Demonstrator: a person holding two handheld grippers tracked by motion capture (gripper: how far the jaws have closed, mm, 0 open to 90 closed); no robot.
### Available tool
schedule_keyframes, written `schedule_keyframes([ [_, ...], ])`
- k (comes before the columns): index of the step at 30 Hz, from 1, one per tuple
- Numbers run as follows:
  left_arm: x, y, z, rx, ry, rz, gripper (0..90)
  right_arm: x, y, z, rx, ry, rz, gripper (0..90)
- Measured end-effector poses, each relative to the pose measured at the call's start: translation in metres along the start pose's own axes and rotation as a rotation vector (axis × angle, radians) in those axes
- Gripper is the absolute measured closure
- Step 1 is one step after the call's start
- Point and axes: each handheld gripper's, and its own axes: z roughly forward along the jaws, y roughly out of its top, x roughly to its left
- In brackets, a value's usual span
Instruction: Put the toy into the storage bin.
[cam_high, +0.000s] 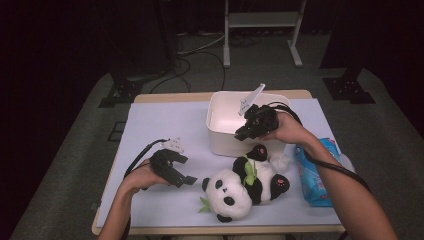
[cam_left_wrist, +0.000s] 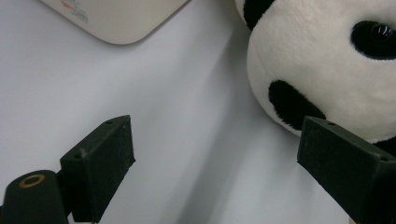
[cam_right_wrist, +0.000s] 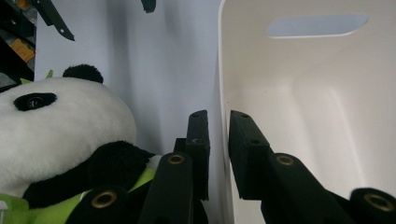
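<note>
Item one: white bin (cam_high: 220, 131), smooth hard plastic, rounded corners, slot handle in one wall; it stands toward the table's far side on the pale sheet (cam_high: 160, 125). My right gripper (cam_high: 243, 133) straddles its near wall, one black foam-faced pad inside and one outside, the two drawn close on the thin rim; I read that as clamped on the wall. The right hand (cam_high: 286, 129) sits above the bin's near edge.

Item two: plush panda (cam_high: 240, 185), fluffy white and black pile, green felt leaves, lying just in front of the bin.

My left gripper (cam_high: 186, 178) lies low and level beside the panda's head, jaws wide apart, nothing between them.

Item three: blue crinkly packet (cam_high: 312, 172), right of the panda.
</note>
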Motion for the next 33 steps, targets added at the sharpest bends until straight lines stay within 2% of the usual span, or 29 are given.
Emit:
schedule_keyframes([
  [4, 0.000, -0.002, -0.001, -0.001, 0.006, -0.001, 10.0, -0.001, 0.002, 0.005, 0.011, -0.003, 0.000, 85.6],
  [5, 0.000, -0.002, -0.001, -0.002, 0.006, -0.004, 10.0, -0.002, 0.002, 0.004, 0.008, 0.003, 0.009, 85.8],
  [17, 0.001, -0.004, -0.001, -0.001, 0.004, -0.013, 9.9, 0.004, 0.000, 0.003, 0.011, 0.024, -0.034, 86.4],
  [21, 0.001, -0.004, 0.000, -0.002, 0.003, -0.015, 9.9, 0.004, 0.000, 0.002, 0.013, 0.036, -0.028, 86.1],
  [24, 0.001, -0.004, -0.001, -0.007, 0.005, -0.015, 9.9, 0.004, 0.000, 0.002, 0.015, 0.038, -0.009, 84.5],
  [28, 0.001, -0.005, -0.001, -0.008, 0.006, -0.013, 9.9, 0.005, -0.003, -0.003, -0.012, 0.036, 0.011, 77.8],
  [33, 0.002, -0.005, 0.000, -0.012, 0.010, -0.018, 9.9, 0.010, -0.005, -0.012, -0.025, 0.013, 0.015, 72.2],
])
